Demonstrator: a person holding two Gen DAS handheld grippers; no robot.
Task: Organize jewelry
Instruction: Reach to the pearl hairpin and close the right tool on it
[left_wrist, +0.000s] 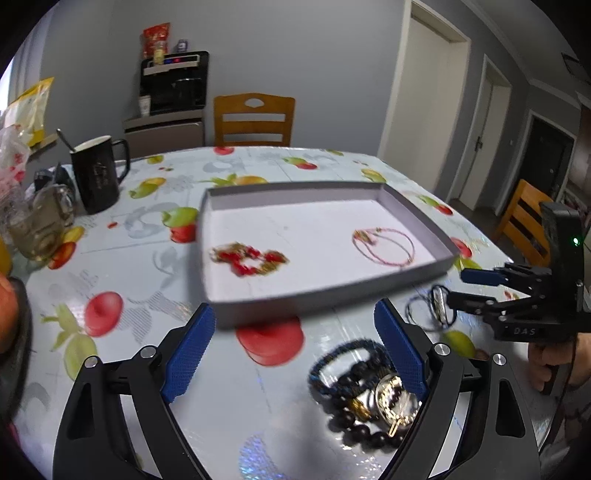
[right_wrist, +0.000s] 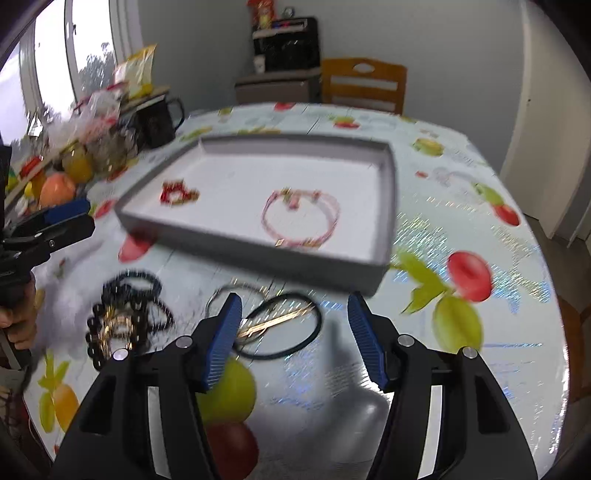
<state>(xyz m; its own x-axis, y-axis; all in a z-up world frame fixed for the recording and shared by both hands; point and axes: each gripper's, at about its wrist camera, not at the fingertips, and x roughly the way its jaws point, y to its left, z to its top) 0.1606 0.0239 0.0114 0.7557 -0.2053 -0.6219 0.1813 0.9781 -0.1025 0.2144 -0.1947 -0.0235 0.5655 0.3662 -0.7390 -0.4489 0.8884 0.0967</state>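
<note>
Left gripper (left_wrist: 295, 354): jaws wide apart, empty, above the dark bead heap (left_wrist: 364, 397) on the surface. Right gripper (right_wrist: 293, 341): jaws partly open, empty, over the black cord loop (right_wrist: 284, 330) and gold clip (right_wrist: 273, 321). Grey tray (right_wrist: 258, 247) just beyond, holding a red bracelet (right_wrist: 177, 192) and pink necklace (right_wrist: 301, 216). Advice: lower squarely, close on a single strand, lift clear of the tray wall.

Left gripper (left_wrist: 295, 354) and right gripper (right_wrist: 293, 338), jaws apart.
</note>
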